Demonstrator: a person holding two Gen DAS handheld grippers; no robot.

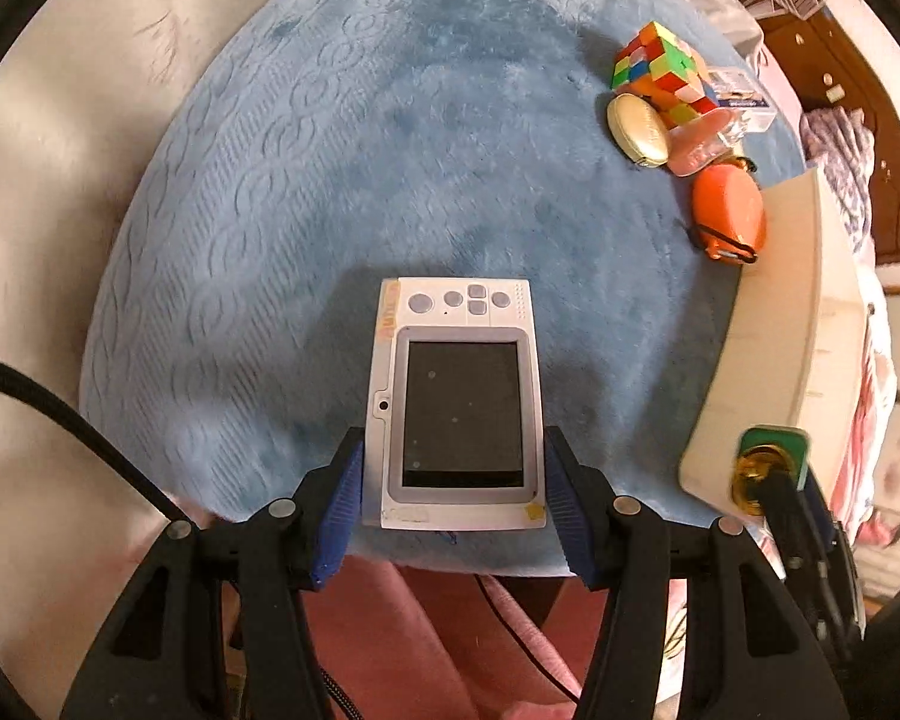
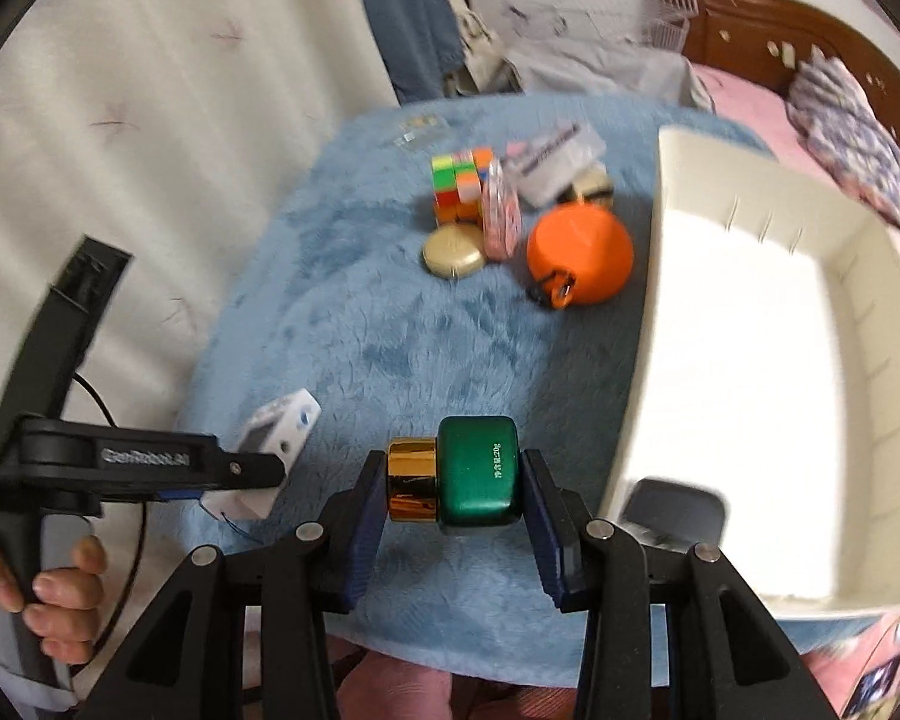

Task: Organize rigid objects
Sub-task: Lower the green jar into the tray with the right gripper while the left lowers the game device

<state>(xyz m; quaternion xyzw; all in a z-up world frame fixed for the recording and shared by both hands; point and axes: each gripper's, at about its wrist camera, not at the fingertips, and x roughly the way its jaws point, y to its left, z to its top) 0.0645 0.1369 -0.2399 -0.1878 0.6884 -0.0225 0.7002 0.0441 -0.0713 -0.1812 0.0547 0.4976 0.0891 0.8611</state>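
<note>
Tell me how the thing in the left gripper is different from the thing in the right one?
The left gripper holds a flat white game console with a dark screen and grey buttons. The right gripper holds a chunky green bottle with a shiny gold cap, turned on its side. The console is wide and thin; the bottle is small and rounded. Both are pinched between blue pads above the blue blanket.

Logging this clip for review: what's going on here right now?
A person is tidying small objects off a blue fluffy mat. The left tongs grip a white handheld device; the right tongs grip a green container with a gold cap beside the white bin. The Rubik's cube, orange case and round beige case wait on the mat.
</note>
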